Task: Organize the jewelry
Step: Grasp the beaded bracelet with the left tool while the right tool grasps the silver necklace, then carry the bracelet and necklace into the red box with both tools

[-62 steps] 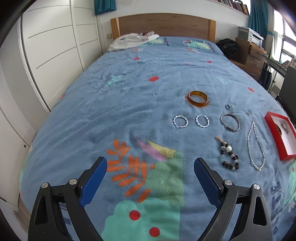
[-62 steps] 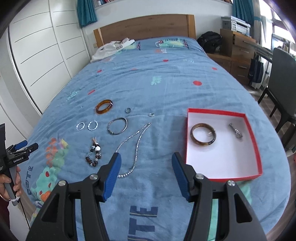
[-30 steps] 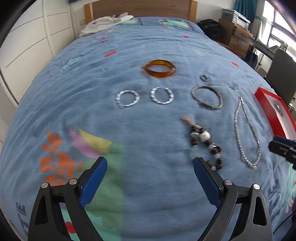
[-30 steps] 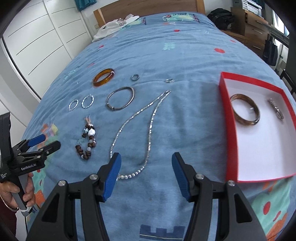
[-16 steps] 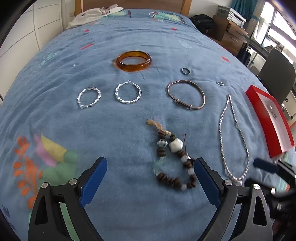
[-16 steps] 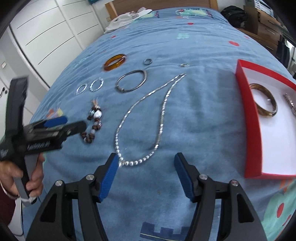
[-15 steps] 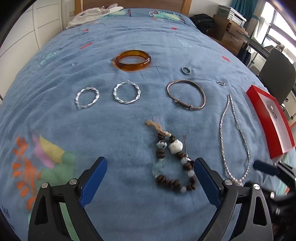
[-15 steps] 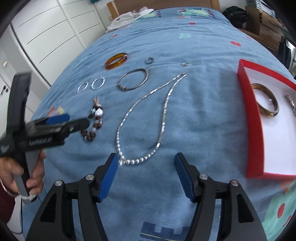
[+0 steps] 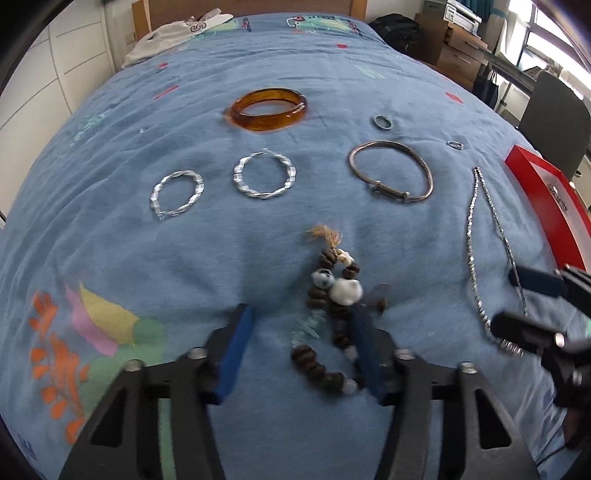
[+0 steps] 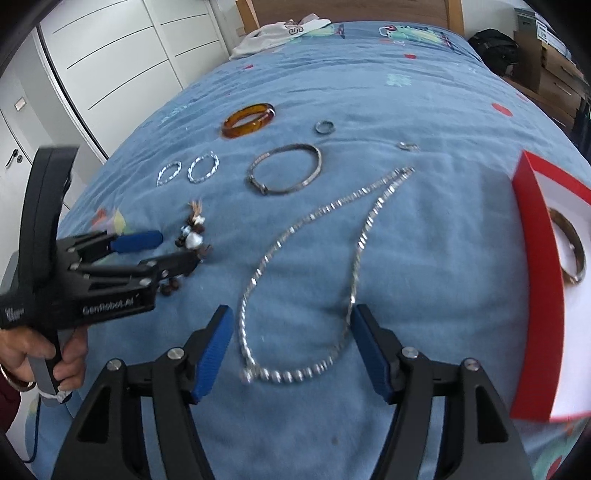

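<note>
Jewelry lies on a blue bedspread. My left gripper (image 9: 301, 341) is open, low over the bed, its blue jaws either side of the near part of a beaded bracelet (image 9: 332, 291); it also shows in the right wrist view (image 10: 162, 251). My right gripper (image 10: 291, 350) is open, its jaws straddling the near loop of a silver chain necklace (image 10: 317, 229). A red tray (image 10: 543, 266) at right holds a brown bangle (image 10: 572, 251). An amber bangle (image 9: 269, 108), two twisted silver hoops (image 9: 264, 175), a thin metal bangle (image 9: 391, 170) and two small rings (image 9: 382, 122) lie farther back.
White clothing (image 9: 173, 33) lies by the wooden headboard. White wardrobe doors (image 10: 122, 55) stand on the left. A dark chair (image 9: 554, 122), wooden drawers (image 9: 458, 48) and a black bag (image 9: 395, 26) stand beyond the bed's right edge.
My left gripper has come forward and down over the beaded bracelet, and its jaws have narrowed around it. My right gripper has moved closer to the necklace's near loop.
</note>
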